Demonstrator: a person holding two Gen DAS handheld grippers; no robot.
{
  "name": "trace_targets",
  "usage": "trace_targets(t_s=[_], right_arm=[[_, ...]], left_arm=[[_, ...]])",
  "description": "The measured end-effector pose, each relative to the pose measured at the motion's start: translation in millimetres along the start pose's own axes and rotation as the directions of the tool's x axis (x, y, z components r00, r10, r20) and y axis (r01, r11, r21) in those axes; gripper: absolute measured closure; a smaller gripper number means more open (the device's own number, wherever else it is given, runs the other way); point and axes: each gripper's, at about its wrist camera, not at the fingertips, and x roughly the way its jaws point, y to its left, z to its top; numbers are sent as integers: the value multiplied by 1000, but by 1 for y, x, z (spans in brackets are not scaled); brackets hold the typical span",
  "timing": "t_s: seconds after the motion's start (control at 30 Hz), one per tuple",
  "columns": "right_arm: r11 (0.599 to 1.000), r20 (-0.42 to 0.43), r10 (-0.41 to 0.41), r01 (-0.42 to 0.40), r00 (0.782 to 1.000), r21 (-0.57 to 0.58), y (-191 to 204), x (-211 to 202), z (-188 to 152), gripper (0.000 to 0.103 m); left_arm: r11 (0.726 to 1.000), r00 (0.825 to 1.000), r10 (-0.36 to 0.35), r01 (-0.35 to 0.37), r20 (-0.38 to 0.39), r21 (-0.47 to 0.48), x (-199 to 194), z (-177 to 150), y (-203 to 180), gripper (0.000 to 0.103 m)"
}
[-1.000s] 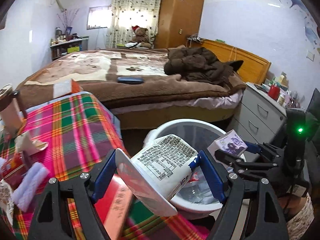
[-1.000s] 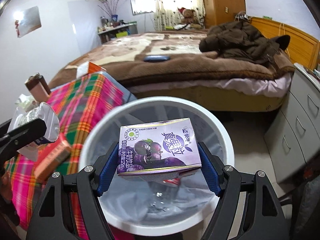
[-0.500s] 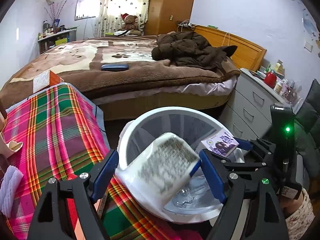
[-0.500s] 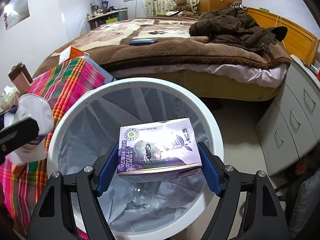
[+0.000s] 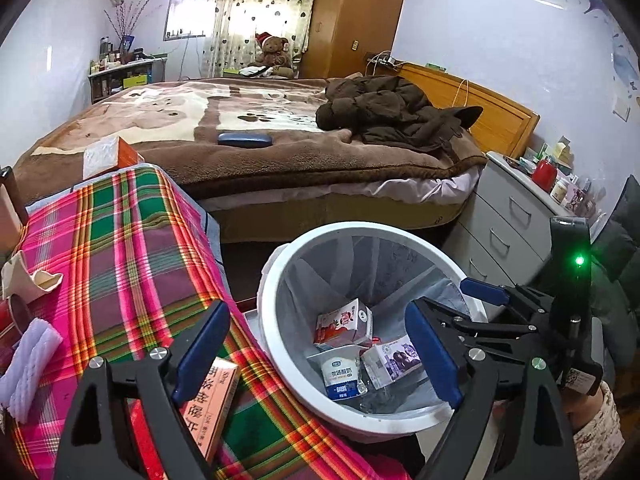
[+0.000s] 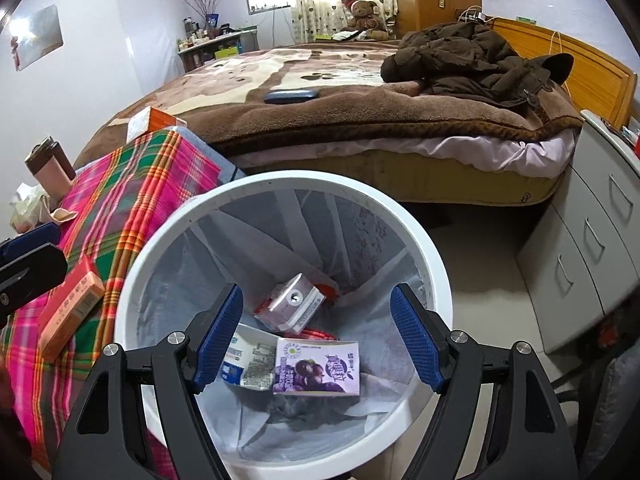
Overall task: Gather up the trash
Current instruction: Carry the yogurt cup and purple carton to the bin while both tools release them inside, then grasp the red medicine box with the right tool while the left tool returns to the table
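Purple carton (image 6: pixel 316 366) and white milk pack (image 5: pixel 340 376) down in the lined bin (image 6: pixel 280 184); left gripper (image 5: pixel 316 354) just opened wider, right gripper (image 6: pixel 316 336) spread too, nothing between either pair. Pink box (image 5: pixel 212 404) left on plaid cloth (image 5: pixel 120 248) right at the left jaw. Risk: clipping the rim pulling back and tipping the bin, or nudging the box off the table edge.

- A lived-in home bedroom: a wide bed (image 5: pixel 256 148) under a brown paw-print blanket fills the room ahead of the grippers.
- A brown padded jacket (image 5: pixel 392 108) lies crumpled on the bed's far right, in front of a wooden headboard (image 5: pixel 480 108).
- A teddy bear (image 5: pixel 274 50) in a red hat sits beyond the bed, before the heart-patterned curtain (image 5: pixel 256 12), with a tall wooden wardrobe (image 5: pixel 356 16) just to its right.
- Off to the right stands a grey chest of drawers (image 5: pixel 508 232).
- Close on the left, a plaid tablecloth (image 5: pixel 120 248) covers a table.
- Directly below the grippers is a white lined wastebasket (image 6: pixel 280 188).
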Motion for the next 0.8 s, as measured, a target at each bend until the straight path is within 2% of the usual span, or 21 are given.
trace_targets(t_s=[0.43, 0.8], right_arm=[[997, 101, 78, -75, 992, -27, 37, -30, 3, 25], [980, 82, 184, -177, 979, -94, 88, -31, -2, 25]], left_arm=[[996, 996, 61, -56, 66, -66, -42, -14, 31, 13], [982, 981, 154, -139, 115, -129, -85, -38, 79, 13]])
